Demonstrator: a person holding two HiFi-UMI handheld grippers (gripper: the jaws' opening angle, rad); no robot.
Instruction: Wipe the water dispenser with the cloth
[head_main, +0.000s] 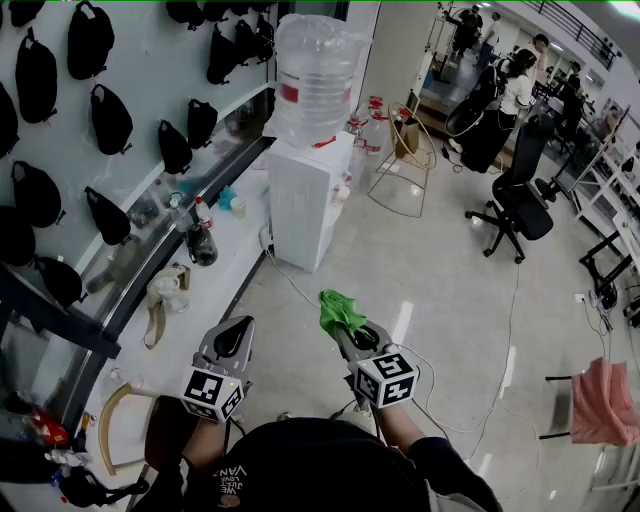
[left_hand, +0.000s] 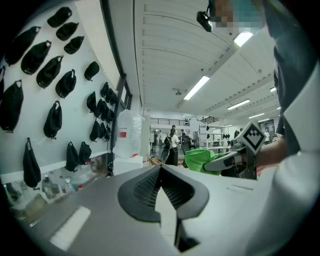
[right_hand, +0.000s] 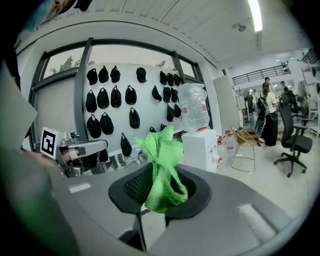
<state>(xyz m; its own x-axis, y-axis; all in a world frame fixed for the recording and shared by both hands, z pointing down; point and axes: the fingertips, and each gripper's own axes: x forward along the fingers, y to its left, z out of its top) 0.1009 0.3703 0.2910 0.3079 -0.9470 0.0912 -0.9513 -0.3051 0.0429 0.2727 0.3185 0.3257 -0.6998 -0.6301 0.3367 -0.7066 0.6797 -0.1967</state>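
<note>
The white water dispenser stands on the floor ahead, by the window counter, with a large clear bottle on top. It also shows far off as a white water dispenser in the right gripper view and as a small bottle-topped dispenser in the left gripper view. My right gripper is shut on a bunched green cloth, which sticks up between the jaws as a green cloth. My left gripper is shut and empty, well short of the dispenser. The green cloth appears at its right.
Black bags hang on the wall at left above a cluttered counter with bottles. A gold wire chair, spare water bottles and a black office chair stand beyond. A cable trails over the floor. People stand far back.
</note>
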